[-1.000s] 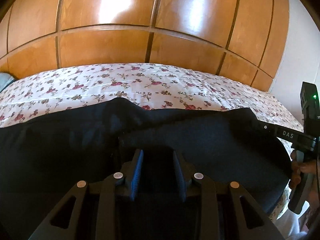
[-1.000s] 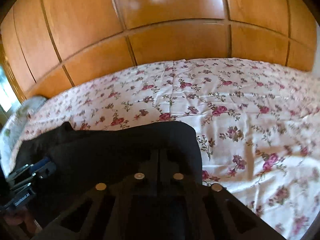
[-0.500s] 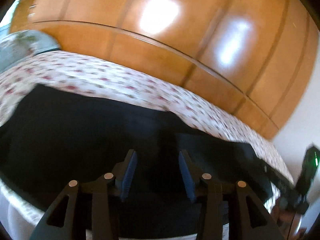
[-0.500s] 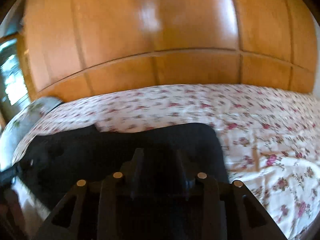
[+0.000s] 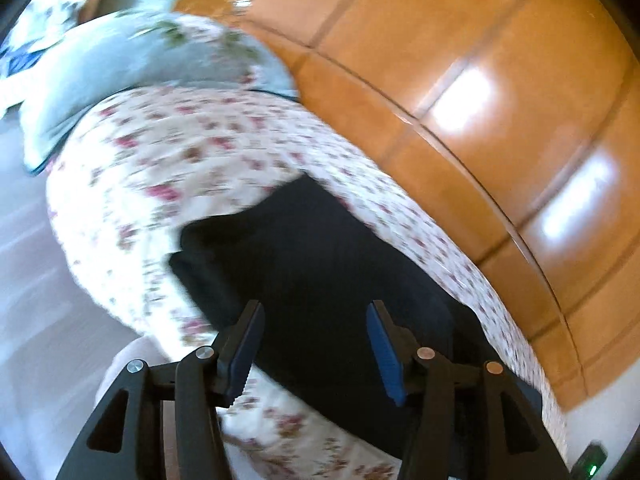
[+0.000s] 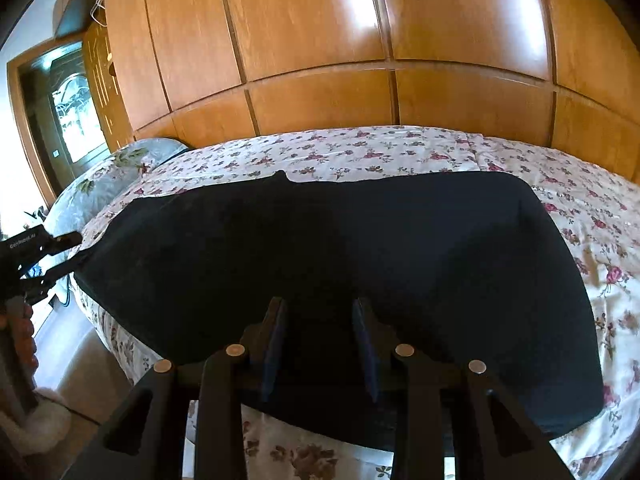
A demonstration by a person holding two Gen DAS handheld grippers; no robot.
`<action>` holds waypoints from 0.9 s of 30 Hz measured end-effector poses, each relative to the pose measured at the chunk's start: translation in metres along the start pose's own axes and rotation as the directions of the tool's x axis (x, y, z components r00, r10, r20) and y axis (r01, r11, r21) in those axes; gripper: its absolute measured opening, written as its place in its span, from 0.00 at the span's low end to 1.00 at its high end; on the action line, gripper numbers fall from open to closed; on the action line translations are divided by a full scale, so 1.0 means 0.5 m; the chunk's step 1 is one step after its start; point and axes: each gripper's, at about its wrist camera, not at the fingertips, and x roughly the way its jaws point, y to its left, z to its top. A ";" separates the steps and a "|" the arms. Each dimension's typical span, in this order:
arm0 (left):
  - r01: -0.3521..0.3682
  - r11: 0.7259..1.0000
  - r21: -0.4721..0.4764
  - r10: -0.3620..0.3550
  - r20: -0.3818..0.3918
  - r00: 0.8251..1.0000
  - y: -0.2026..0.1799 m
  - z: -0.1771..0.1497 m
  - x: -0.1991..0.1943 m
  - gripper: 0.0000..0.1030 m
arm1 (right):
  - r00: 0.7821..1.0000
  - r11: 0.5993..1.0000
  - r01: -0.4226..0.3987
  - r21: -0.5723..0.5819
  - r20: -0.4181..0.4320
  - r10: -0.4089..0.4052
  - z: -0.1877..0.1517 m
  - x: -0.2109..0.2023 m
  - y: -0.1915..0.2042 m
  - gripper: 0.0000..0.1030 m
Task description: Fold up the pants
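Dark navy pants [image 6: 340, 256] lie folded lengthwise along the near edge of a bed with a floral sheet [image 6: 360, 152]. In the left wrist view the pants [image 5: 320, 264] run away to the upper right. My left gripper [image 5: 316, 312] is open and empty above the pants' left end; it also shows at the left edge of the right wrist view [image 6: 40, 256]. My right gripper [image 6: 318, 304] is open and empty over the near edge of the pants, slightly right of their middle.
A wooden wardrobe wall [image 6: 360, 60] stands behind the bed. A pale blue floral pillow [image 5: 132, 72] lies at the bed's left end. The floor [image 5: 36, 280] is below the bed edge on the left.
Both grippers have let go of the pants and opened. The left gripper swung left toward the pants' end. The right gripper pulled back, and the pants now lie flat.
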 end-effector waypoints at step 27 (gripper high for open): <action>0.131 0.978 -0.165 -0.138 -0.031 0.990 0.099 0.071 0.060 0.15 | 1.000 0.999 -0.015 0.033 0.013 0.015 -0.003 0.000 -0.007 0.34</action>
